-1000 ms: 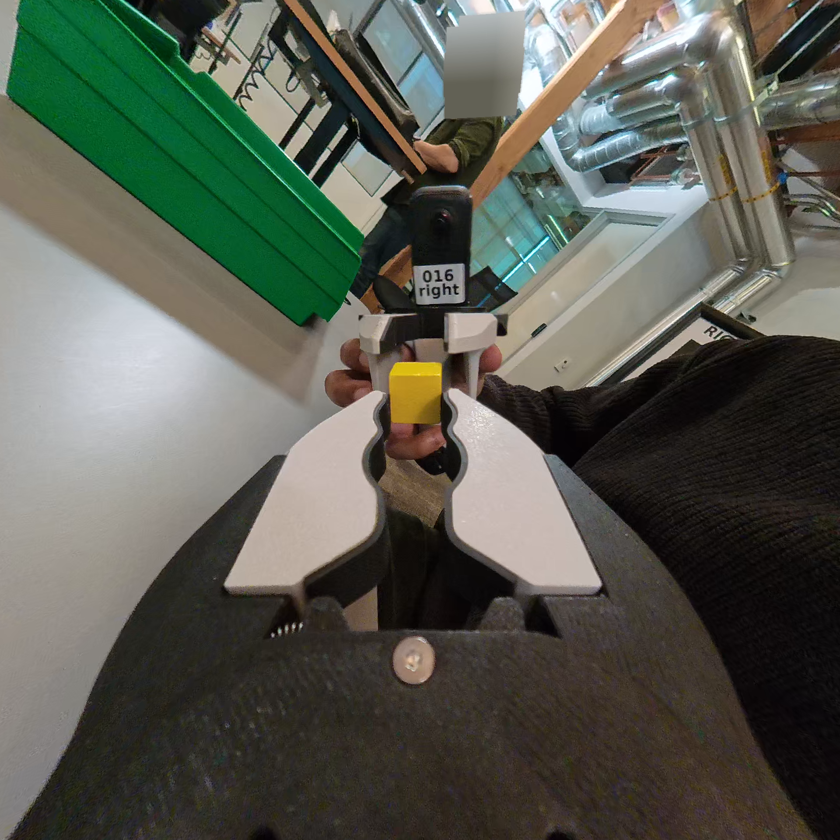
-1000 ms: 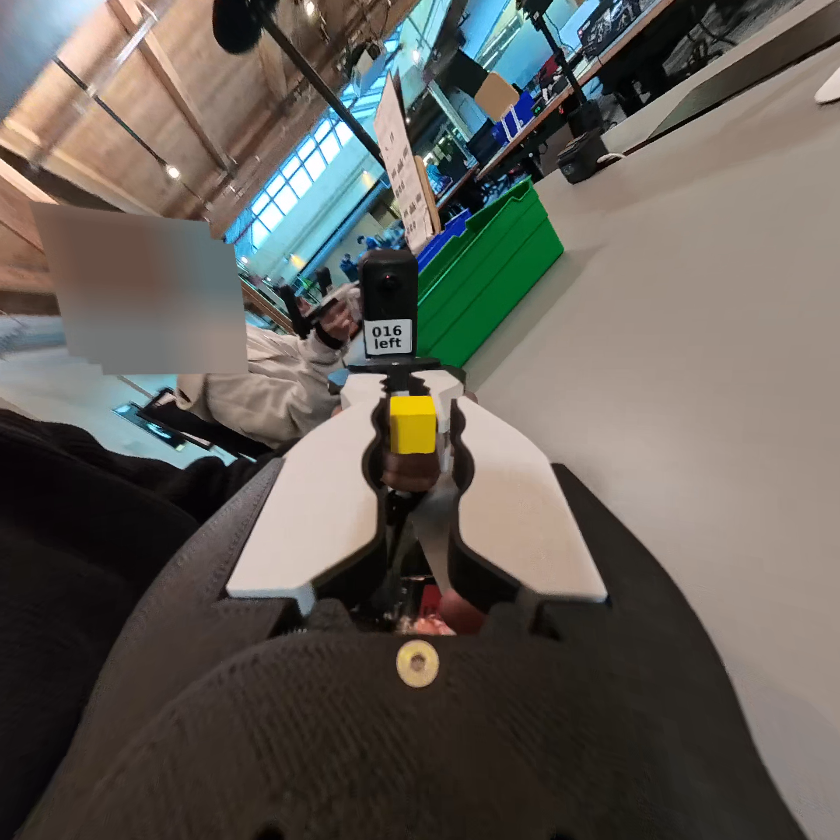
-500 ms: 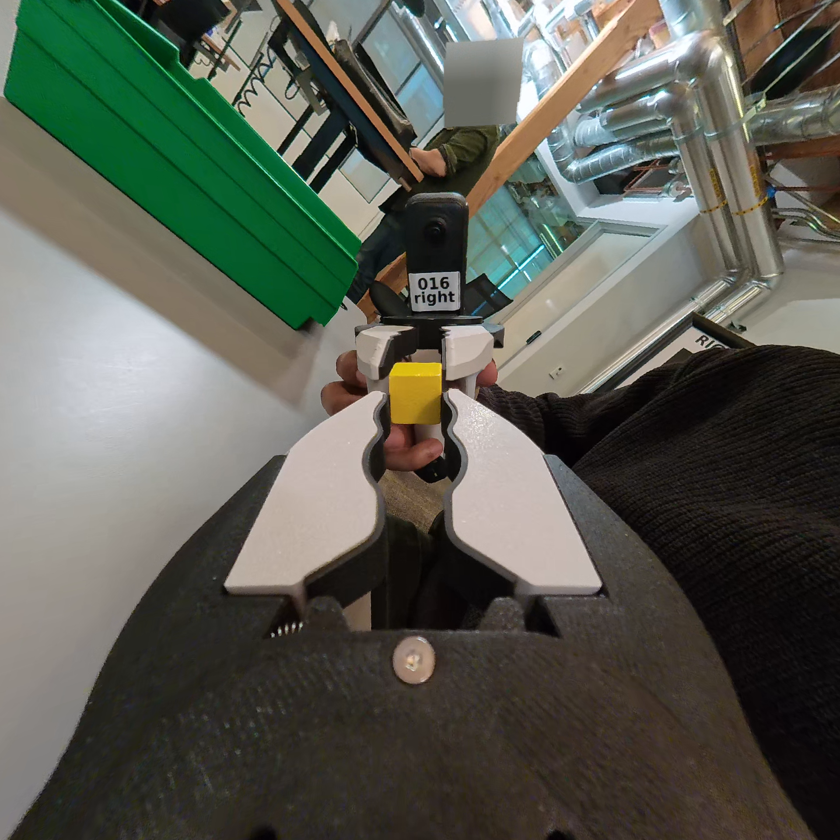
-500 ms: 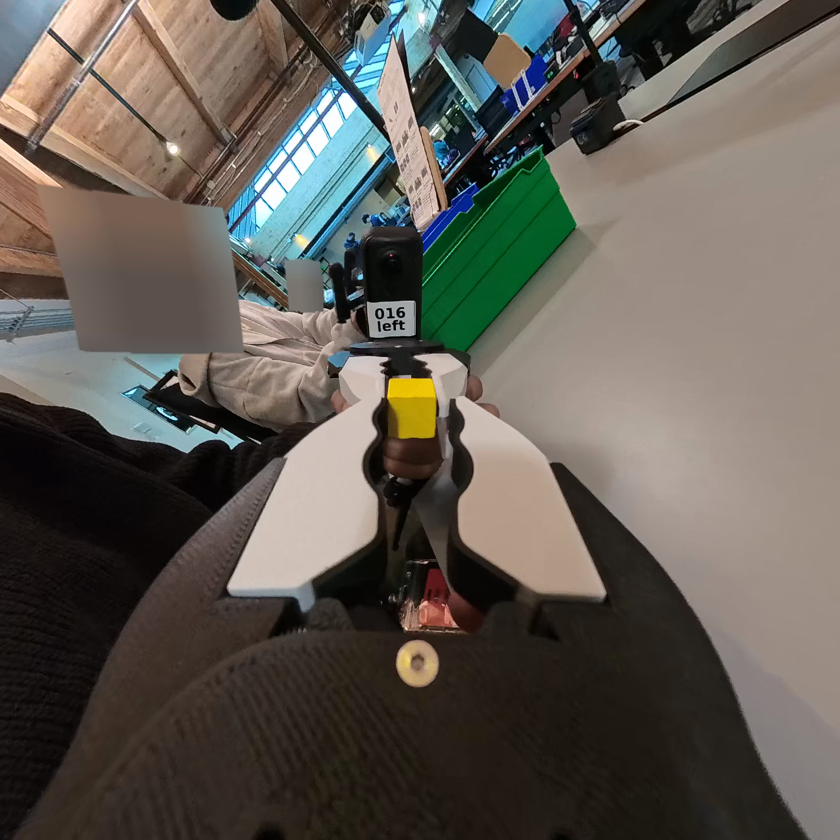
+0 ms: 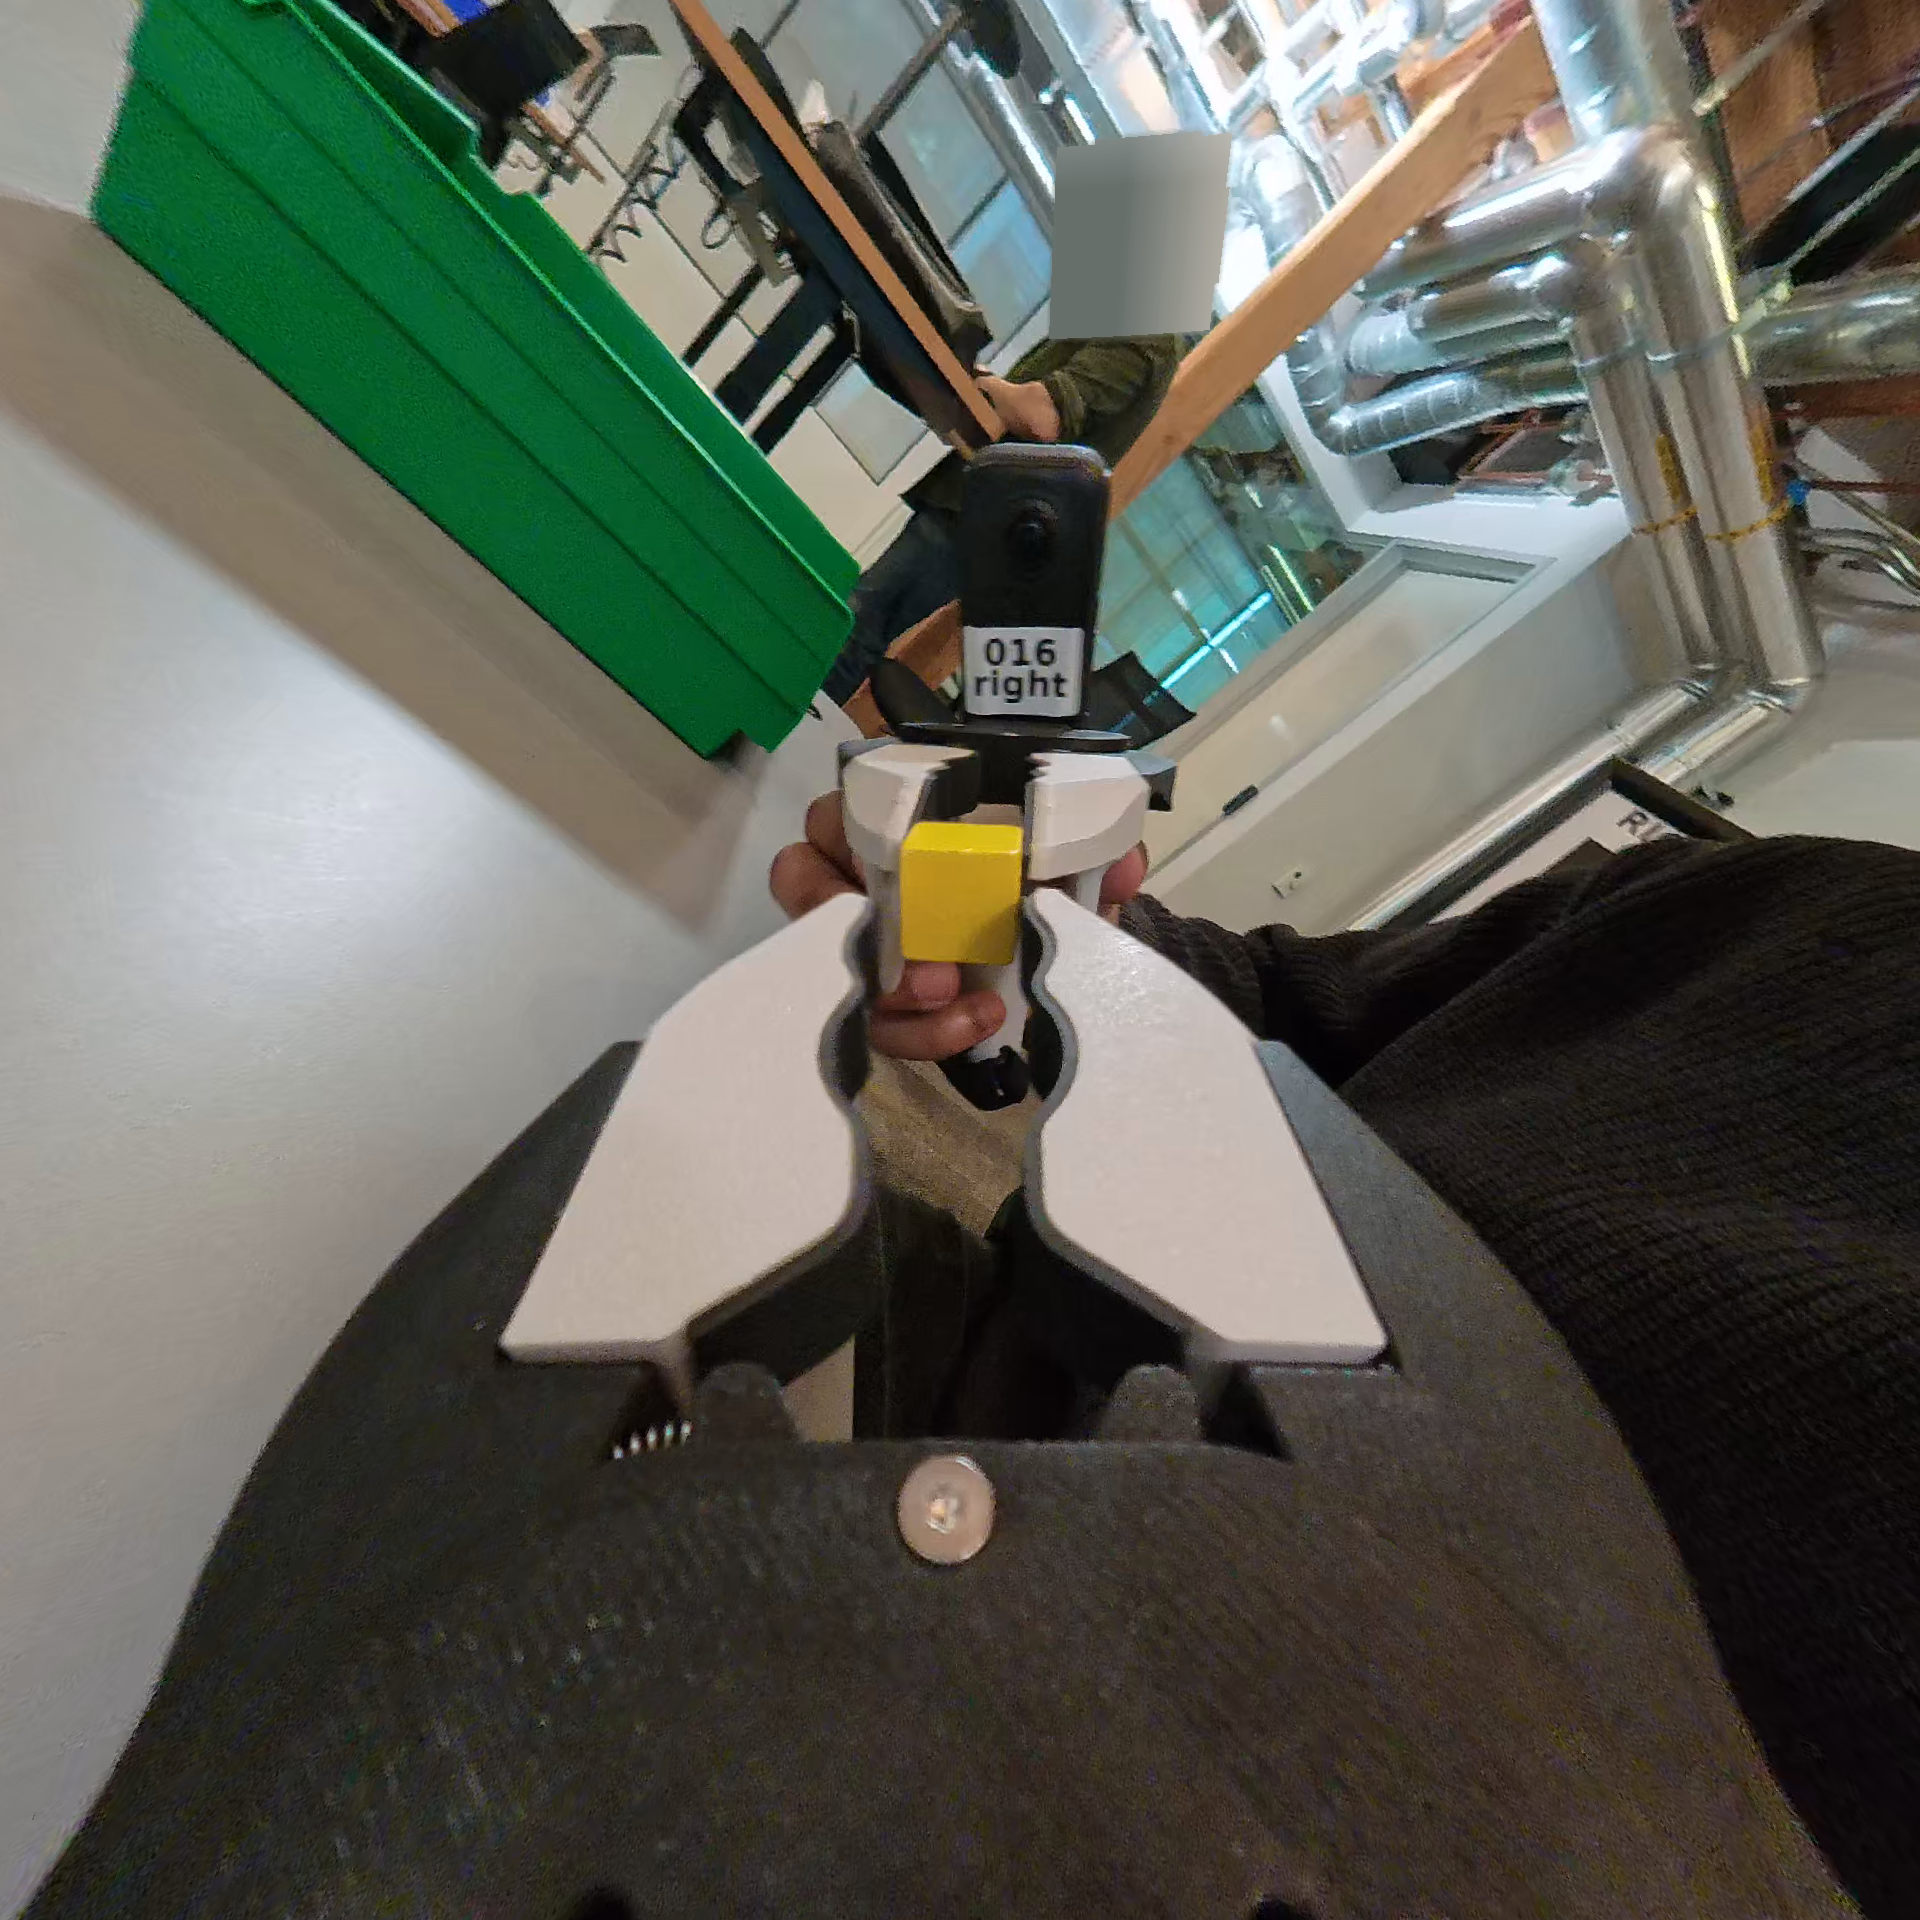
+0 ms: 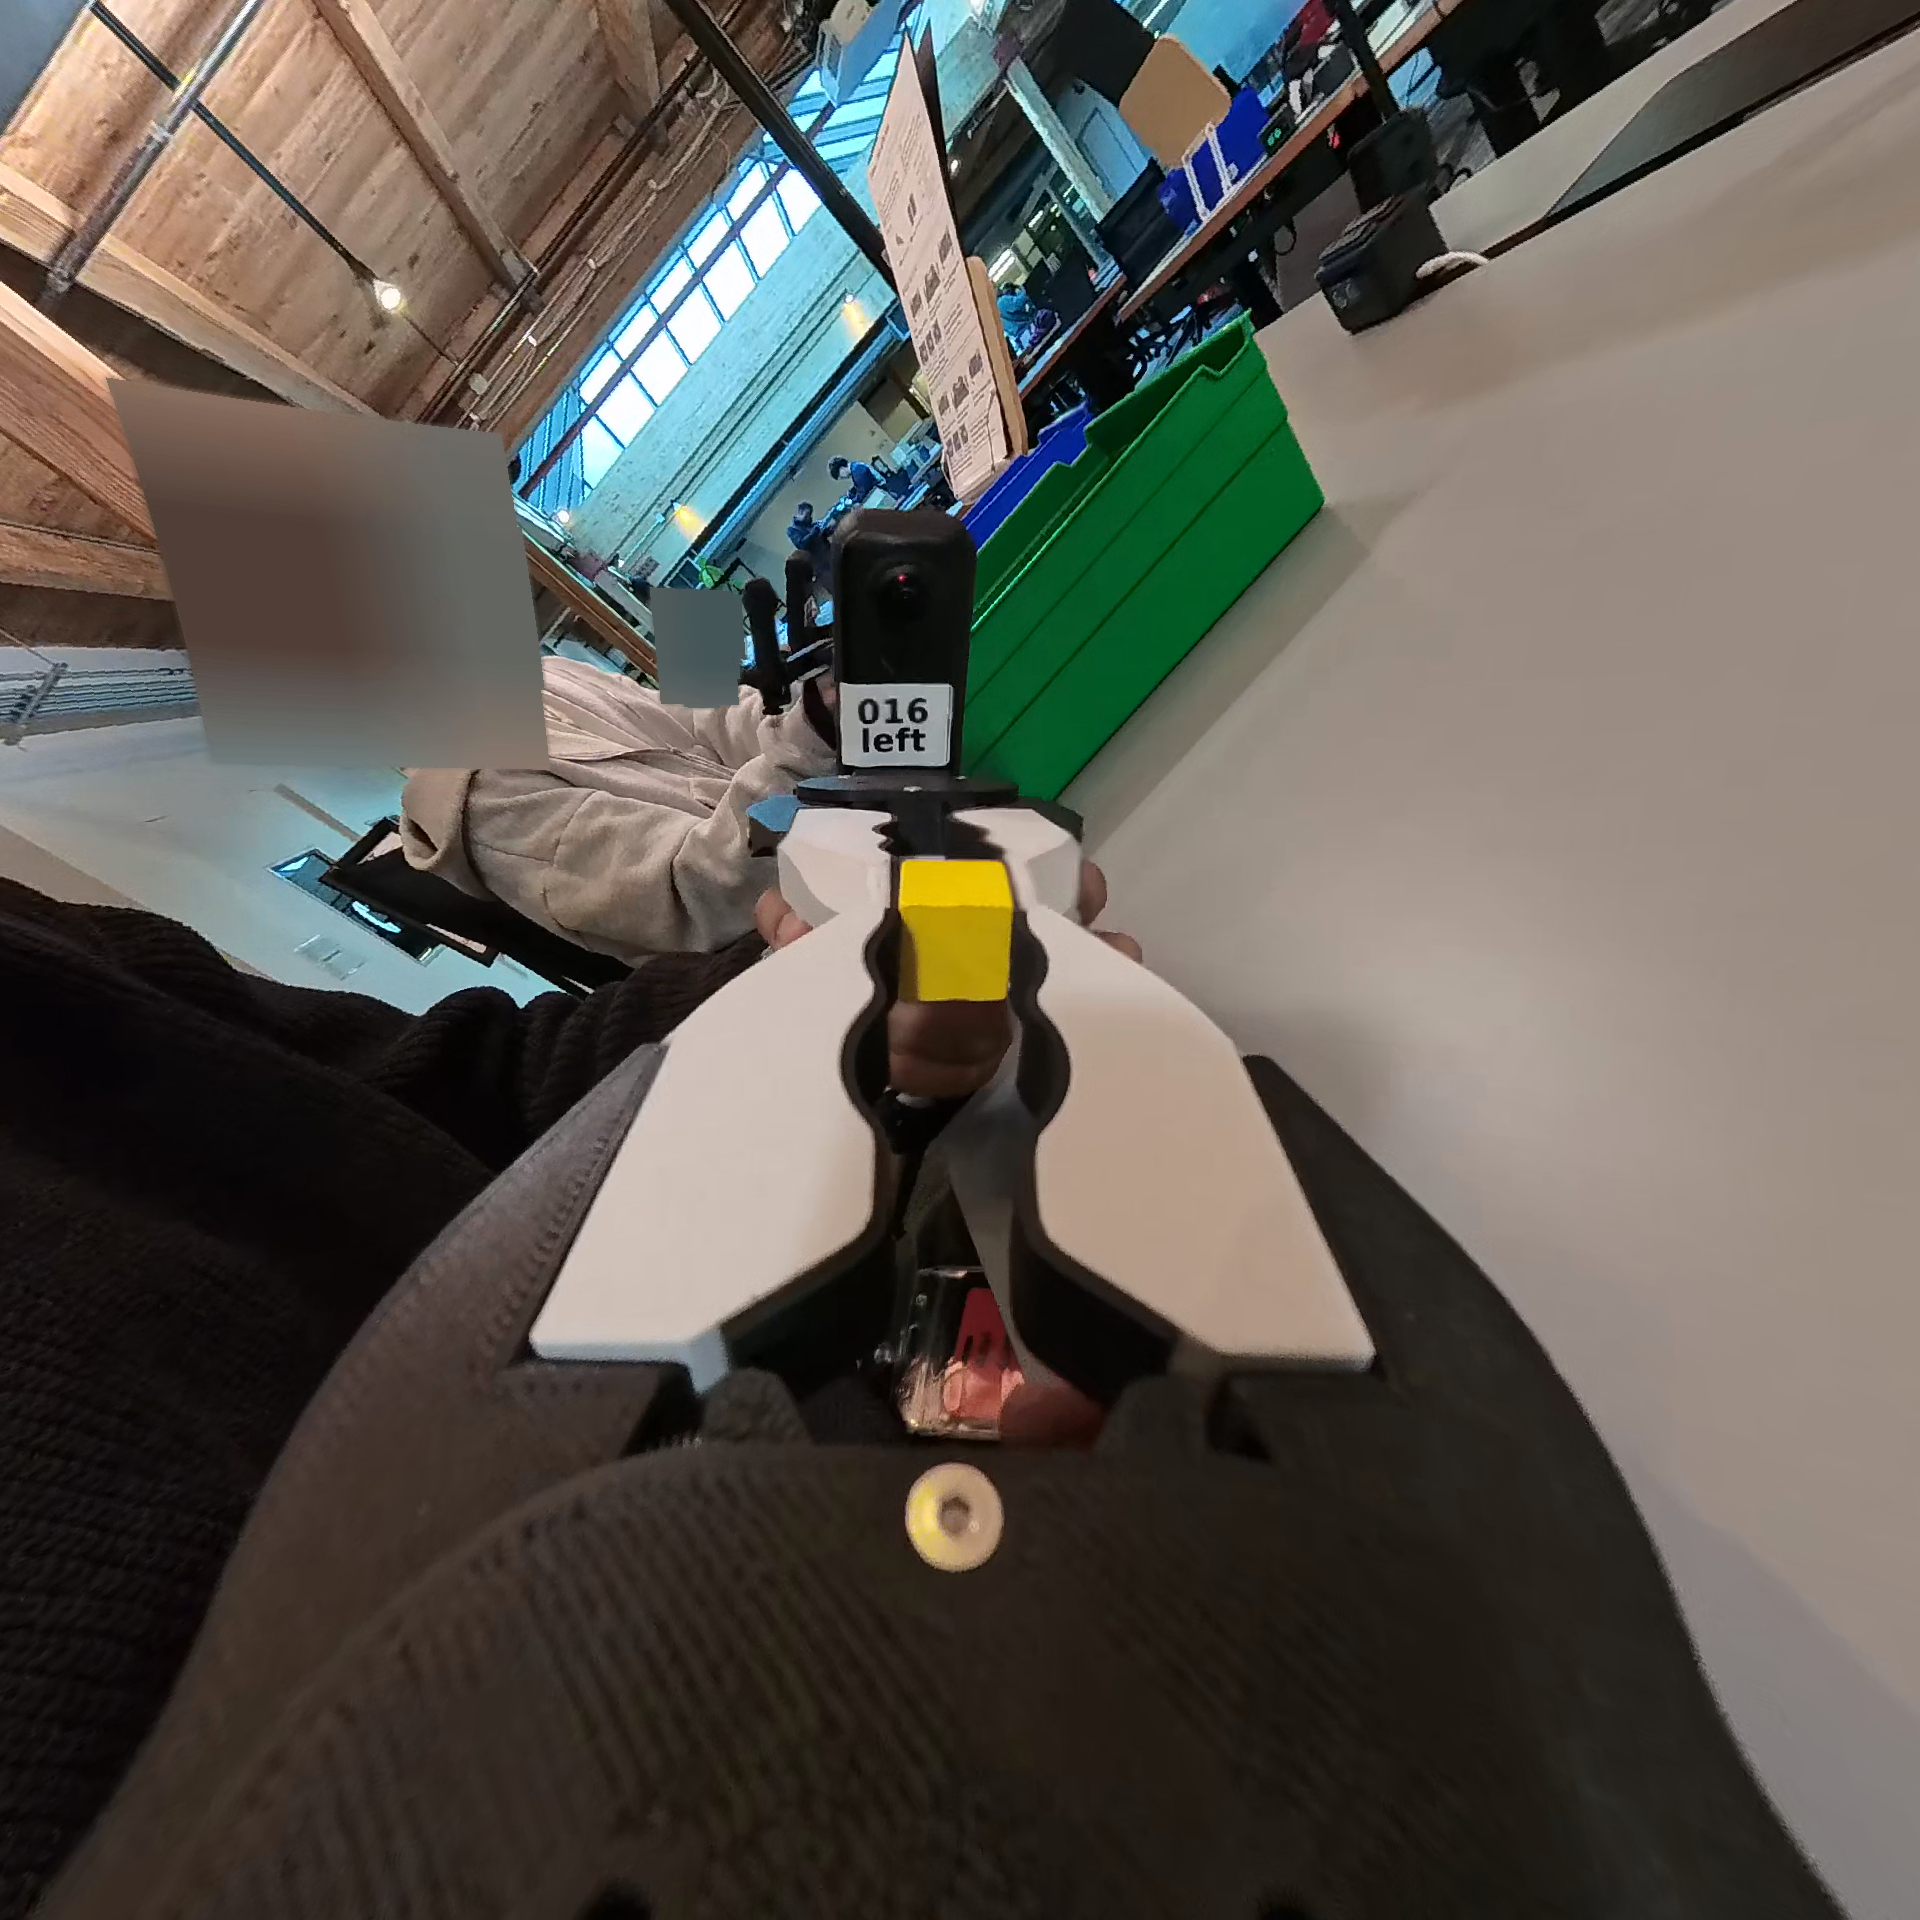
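A small yellow cube (image 5: pixel 958 896) is held in the air between my two grippers, which point straight at each other tip to tip. My left gripper (image 5: pixel 956 920) is shut on the cube from one side. My right gripper (image 6: pixel 954 930) is shut on the same cube (image 6: pixel 954 940) from the other side. In the left wrist view the right gripper's black camera (image 5: pixel 1029 540) and the hand holding it (image 5: pixel 925 1013) sit just behind the cube. In the right wrist view the left gripper's camera (image 6: pixel 902 613) sits behind it likewise. The cube's far faces are hidden.
A white table (image 5: pixel 260 935) lies below, also in the right wrist view (image 6: pixel 1558 831). Stacked green bins (image 5: pixel 468 364) stand at its far edge (image 6: pixel 1132 582). A dark knit sleeve (image 5: pixel 1610 1143) fills one side. A seated person in beige (image 6: pixel 623 831) is behind. A black device (image 6: pixel 1382 260) rests far off.
Both grippers stay shut on the cube and locked tip to tip. The pair has swung and tilted a little, so the bins and background shift in both views.
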`<action>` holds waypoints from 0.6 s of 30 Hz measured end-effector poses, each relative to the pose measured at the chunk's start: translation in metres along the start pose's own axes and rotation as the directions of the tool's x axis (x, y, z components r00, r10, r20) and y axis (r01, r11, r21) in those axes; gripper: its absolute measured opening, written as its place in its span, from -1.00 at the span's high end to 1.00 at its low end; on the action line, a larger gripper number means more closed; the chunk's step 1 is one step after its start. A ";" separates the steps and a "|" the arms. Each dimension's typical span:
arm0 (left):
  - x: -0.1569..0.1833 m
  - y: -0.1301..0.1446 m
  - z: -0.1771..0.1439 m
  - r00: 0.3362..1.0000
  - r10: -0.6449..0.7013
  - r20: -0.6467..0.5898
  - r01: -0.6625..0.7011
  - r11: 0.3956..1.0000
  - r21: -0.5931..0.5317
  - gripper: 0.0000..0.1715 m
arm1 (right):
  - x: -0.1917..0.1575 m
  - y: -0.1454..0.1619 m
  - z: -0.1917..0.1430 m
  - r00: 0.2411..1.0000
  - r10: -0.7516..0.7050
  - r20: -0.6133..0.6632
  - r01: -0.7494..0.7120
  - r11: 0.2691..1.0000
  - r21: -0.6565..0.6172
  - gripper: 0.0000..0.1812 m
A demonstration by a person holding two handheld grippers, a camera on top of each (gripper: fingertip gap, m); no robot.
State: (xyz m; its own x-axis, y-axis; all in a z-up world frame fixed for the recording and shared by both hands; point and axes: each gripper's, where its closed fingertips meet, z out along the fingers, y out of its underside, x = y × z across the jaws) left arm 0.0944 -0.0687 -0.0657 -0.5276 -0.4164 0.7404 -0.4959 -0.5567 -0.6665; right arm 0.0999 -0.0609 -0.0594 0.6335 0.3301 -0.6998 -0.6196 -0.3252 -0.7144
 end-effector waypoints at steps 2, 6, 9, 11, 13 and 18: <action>-0.006 0.000 0.000 0.999 0.006 0.044 -0.006 1.000 -0.004 0.49 | 0.000 -0.003 -0.001 1.000 -0.004 0.003 0.004 1.000 0.010 0.77; -0.009 -0.002 -0.002 0.996 0.023 0.081 -0.023 1.000 -0.001 0.35 | 0.003 -0.016 -0.008 1.000 0.007 -0.020 -0.006 0.999 0.049 0.77; -0.007 -0.006 -0.004 0.996 0.021 0.081 -0.023 1.000 0.018 0.35 | -0.009 -0.047 -0.024 0.999 -0.029 -0.039 0.034 0.992 0.121 0.77; -0.007 -0.008 -0.006 0.997 0.020 0.080 -0.022 0.999 0.025 0.35 | -0.016 -0.076 -0.047 0.983 -0.139 -0.121 0.155 0.978 0.136 0.77; -0.009 -0.007 -0.007 0.996 0.028 0.088 -0.030 0.999 0.014 0.36 | -0.012 -0.107 -0.081 0.910 -0.297 -0.290 0.329 0.942 0.067 0.77; -0.013 -0.003 -0.006 0.992 0.060 0.112 -0.058 0.998 -0.021 0.36 | 0.029 -0.165 -0.179 0.624 -0.556 -0.549 0.452 0.830 -0.327 0.77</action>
State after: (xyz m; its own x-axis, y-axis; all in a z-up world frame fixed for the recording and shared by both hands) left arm 0.0987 -0.0572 -0.0742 -0.4762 -0.5268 0.7040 -0.4787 -0.5163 -0.7101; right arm 0.3039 -0.1561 0.0383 0.9942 -0.1000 -0.0387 -0.0766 -0.4100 -0.9089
